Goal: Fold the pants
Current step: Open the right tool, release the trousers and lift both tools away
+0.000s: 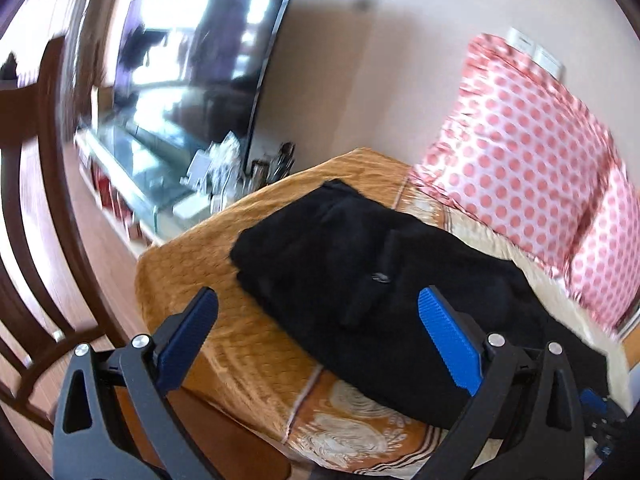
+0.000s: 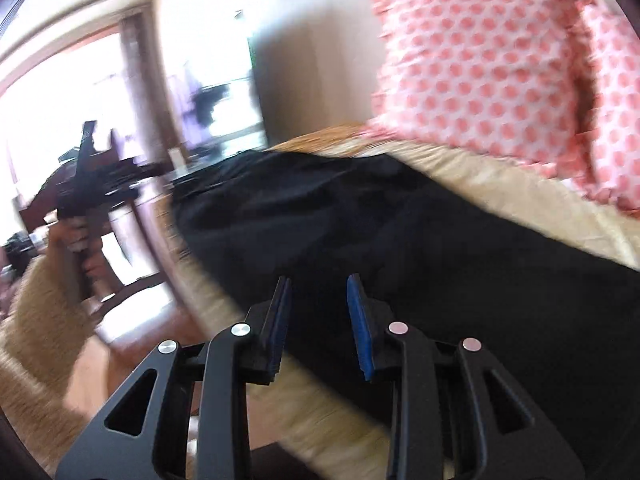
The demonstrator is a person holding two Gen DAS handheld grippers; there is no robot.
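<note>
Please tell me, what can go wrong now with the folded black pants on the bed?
1. The black pants lie near the edge of the orange bedspread, so a push could slide them off.
2. The left gripper, jaws wide open, hangs just above them and could snag and undo the fold.

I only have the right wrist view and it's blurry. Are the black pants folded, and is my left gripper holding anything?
Observer: The left gripper is wide open with nothing between its pads; it hangs above the near edge of the pants.
Operator: Are the pants folded?
Observer: Yes, the left wrist view shows a compact folded stack on the orange bedspread, its layered edge facing the television.
Operator: Anything near that stack's far end?
Observer: A glass-topped stand cluttered with small items sits just past the bed corner, under the television. The polka-dot pillow lies apart from the pants.
</note>
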